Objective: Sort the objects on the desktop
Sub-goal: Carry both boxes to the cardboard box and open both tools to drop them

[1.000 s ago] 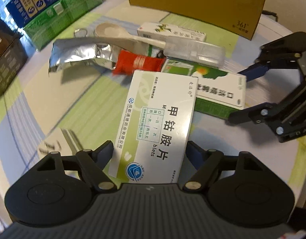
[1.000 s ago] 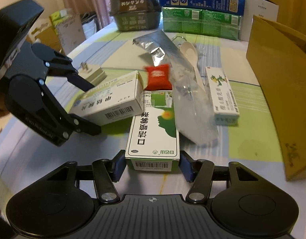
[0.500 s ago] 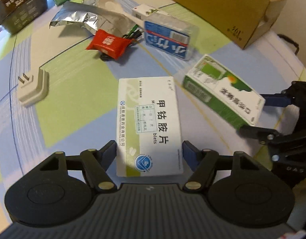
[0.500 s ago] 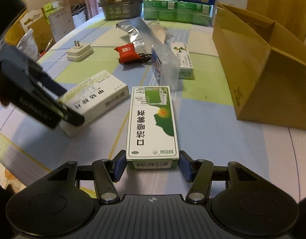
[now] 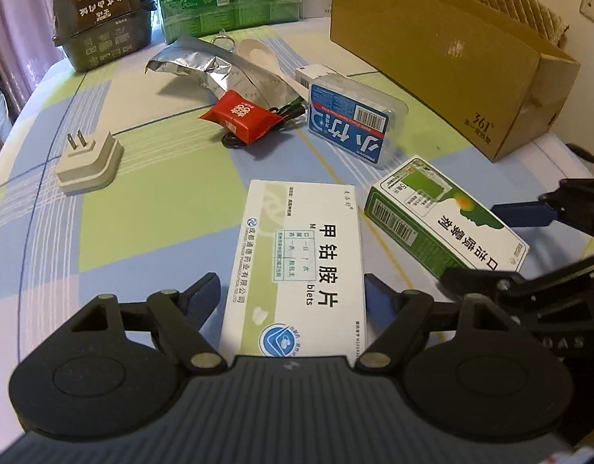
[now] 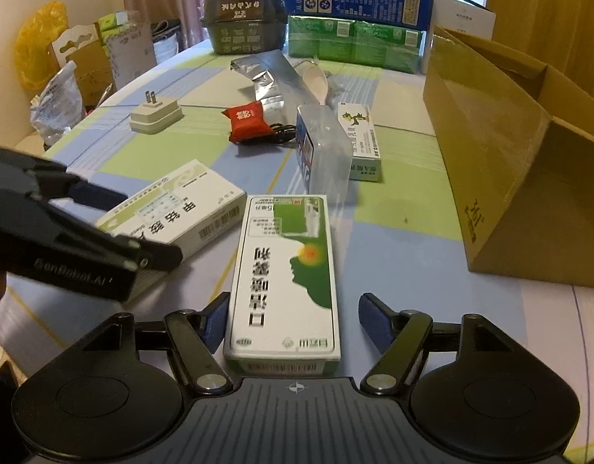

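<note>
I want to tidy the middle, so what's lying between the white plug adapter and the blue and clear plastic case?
A red packet with a black cable beside it, plain in the left wrist view.

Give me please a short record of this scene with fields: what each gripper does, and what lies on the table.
left gripper: fingers closed on the white medicine box
right gripper: fingers open around the green-and-white box, with a gap on one side
farther on the table: plug adapter, red packet, foil pouch
cardboard box: to the right of these things
</note>
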Demonstrator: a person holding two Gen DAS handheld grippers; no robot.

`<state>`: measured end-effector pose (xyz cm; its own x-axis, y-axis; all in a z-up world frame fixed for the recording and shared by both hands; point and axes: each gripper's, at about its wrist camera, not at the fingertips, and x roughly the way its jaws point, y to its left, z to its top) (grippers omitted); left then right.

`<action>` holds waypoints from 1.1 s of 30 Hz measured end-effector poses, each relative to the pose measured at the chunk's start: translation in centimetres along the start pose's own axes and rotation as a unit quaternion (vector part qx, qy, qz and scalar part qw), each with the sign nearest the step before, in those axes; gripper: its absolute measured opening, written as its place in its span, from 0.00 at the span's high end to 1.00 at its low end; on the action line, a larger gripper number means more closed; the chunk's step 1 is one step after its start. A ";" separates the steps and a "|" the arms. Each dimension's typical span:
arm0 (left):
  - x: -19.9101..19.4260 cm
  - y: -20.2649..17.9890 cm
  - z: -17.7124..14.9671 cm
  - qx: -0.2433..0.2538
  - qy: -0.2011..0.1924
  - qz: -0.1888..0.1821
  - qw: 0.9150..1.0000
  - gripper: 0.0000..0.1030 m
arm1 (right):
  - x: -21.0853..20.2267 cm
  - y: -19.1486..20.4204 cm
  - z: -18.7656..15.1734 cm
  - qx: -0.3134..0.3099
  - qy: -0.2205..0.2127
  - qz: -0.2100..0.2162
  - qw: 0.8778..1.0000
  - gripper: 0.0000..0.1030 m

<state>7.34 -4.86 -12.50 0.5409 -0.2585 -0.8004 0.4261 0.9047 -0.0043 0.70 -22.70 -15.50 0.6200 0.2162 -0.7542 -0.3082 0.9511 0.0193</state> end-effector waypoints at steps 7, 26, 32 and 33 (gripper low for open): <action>0.6 0.3 0.3 -0.006 -0.009 -0.006 1.000 0.27 | 1.2 0.0 0.9 0.003 -0.003 0.008 1.000 0.45; -0.9 -2.3 0.4 -0.029 -0.014 0.037 0.999 0.34 | -1.0 -1.1 0.9 0.019 -0.019 -0.015 1.000 0.49; -4.1 -4.0 2.4 -0.052 -0.037 0.036 0.997 0.34 | -4.6 -2.2 2.3 0.026 -0.049 -0.028 0.998 0.49; -4.7 -4.3 2.9 -0.054 -0.045 0.034 0.997 0.34 | -5.4 -2.5 2.7 0.026 -0.057 -0.030 0.998 0.49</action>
<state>5.06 -8.54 -7.00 0.6299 -0.2207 -0.7447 0.3089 0.9509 -0.0206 0.10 -25.65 -9.68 0.7152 0.1784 -0.6758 -0.2309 0.9729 0.0125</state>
